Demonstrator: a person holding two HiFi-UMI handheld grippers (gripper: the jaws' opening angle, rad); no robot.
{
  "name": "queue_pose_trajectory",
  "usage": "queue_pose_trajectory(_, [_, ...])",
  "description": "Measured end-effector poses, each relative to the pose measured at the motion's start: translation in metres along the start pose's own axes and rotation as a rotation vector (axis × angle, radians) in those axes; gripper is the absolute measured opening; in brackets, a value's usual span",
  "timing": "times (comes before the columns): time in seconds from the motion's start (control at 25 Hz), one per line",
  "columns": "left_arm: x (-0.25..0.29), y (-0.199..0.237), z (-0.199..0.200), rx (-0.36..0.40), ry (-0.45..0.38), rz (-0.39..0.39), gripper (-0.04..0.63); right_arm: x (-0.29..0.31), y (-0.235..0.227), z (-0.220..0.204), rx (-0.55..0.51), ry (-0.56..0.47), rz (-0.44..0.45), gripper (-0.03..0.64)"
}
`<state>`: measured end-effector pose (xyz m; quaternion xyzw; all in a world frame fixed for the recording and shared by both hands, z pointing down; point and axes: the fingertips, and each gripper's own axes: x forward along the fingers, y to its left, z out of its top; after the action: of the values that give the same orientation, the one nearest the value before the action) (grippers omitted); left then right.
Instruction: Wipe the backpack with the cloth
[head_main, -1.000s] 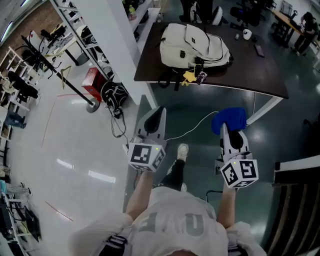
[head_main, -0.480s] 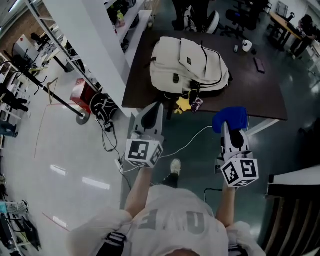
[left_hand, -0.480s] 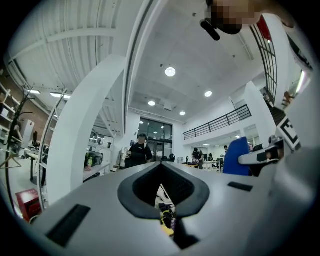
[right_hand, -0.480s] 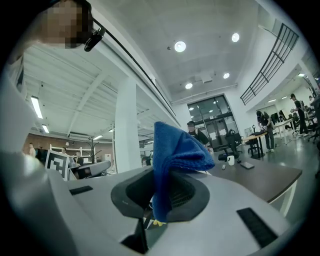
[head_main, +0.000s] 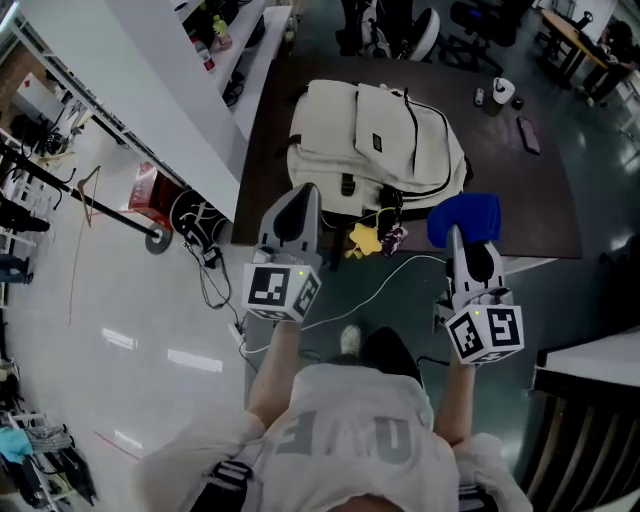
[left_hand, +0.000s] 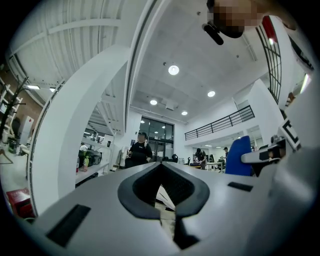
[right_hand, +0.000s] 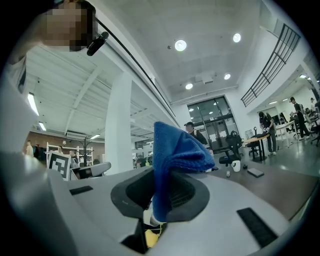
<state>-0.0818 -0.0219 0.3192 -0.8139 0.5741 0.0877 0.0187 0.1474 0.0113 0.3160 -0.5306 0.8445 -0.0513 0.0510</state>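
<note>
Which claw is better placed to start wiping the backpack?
Right. The right claw is clamped on the blue cloth, held close to the backpack. The left claw is shut and empty, so it could probably only steady things.

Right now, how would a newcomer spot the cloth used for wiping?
Find the dark brown table bearing the cream fabric backpack. Just right of it, the right gripper pinches a bunched bright blue cloth, the only blue thing there.

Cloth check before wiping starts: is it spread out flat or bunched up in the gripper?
Bunched up. The blue cloth sticks up in folds, pinched between the jaws of the right gripper.
</note>
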Motion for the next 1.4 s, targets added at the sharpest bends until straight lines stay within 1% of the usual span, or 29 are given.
queue_pose_trajectory(0.16, [0.028, 0.01, -0.009, -0.01, 0.008, 0.012, 0.002, 0.033, -0.017, -0.001, 0.009, 0.009, 0.007, 0.044])
queue_pose_trajectory(0.36, [0.075, 0.027, -0.014, -0.003, -0.002, 0.06, 0.002, 0.087, -0.044, 0.003, 0.007, 0.003, 0.062, 0.044])
queue_pose_trajectory(0.64, [0.158, 0.042, -0.011, 0.049, -0.014, 0.129, 0.002, 0.168, -0.107, 0.015, 0.023, -0.01, 0.122, 0.044])
queue_pose_trajectory(0.84, [0.195, 0.053, -0.023, 0.063, 0.022, 0.175, 0.002, 0.217, -0.136, 0.02, 0.022, -0.015, 0.184, 0.044])
queue_pose_trajectory(0.92, [0.206, 0.061, -0.029, 0.058, 0.038, 0.196, 0.002, 0.235, -0.143, 0.021, 0.011, -0.013, 0.206, 0.044])
queue_pose_trajectory(1.12, [0.24, 0.084, -0.036, 0.045, 0.045, 0.228, 0.002, 0.285, -0.15, 0.024, -0.011, -0.004, 0.26, 0.044])
queue_pose_trajectory(1.28, [0.257, 0.099, -0.037, 0.063, 0.048, 0.241, 0.002, 0.323, -0.15, 0.023, -0.023, 0.006, 0.315, 0.044])
queue_pose_trajectory(1.32, [0.26, 0.103, -0.037, 0.064, 0.048, 0.248, 0.002, 0.335, -0.149, 0.023, -0.038, 0.005, 0.338, 0.044])
queue_pose_trajectory(1.4, [0.264, 0.114, -0.04, 0.061, 0.052, 0.265, 0.002, 0.362, -0.143, 0.024, -0.093, -0.001, 0.423, 0.044])
